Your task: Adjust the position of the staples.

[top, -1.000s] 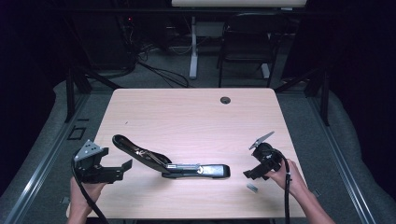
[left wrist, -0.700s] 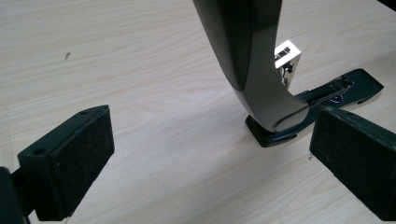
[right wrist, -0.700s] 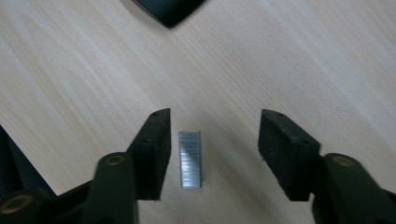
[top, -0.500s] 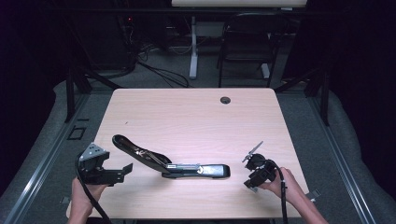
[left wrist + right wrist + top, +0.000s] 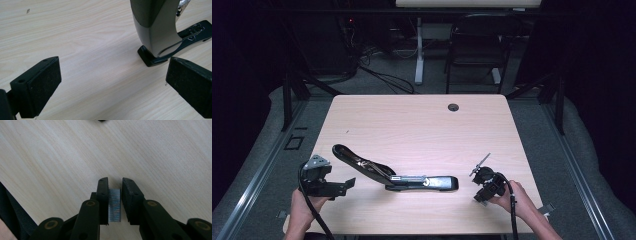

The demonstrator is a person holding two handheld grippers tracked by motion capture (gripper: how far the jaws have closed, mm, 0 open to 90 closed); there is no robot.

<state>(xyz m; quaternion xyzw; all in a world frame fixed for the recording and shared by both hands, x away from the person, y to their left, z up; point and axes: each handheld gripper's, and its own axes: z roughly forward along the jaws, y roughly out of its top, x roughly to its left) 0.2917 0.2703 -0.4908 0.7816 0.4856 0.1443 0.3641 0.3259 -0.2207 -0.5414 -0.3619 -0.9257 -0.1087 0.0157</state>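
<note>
Right claw [image 5: 115, 182] has just been closing around the strip of staples [image 5: 115, 205] lying flat on the table [image 5: 50, 157] — pads nearly pinching it. Squeeze harder and I risk snapping the brittle strip — or it slips free.

**No readable text in any view**

Nothing legible anywhere; stapler [image 5: 394, 175] base plate shows small pale marks in the high view and the left gripper view, too small and blurred to read; no brand or number can be made out on its grey handle [image 5: 155, 27]; staple strip [image 5: 114, 205] between the jaws in the right gripper view is plain ribbed metal, no print; table [image 5: 412, 125] is bare wood grain, no labels or signs; gripper bodies carry no markings that can be read.
</note>
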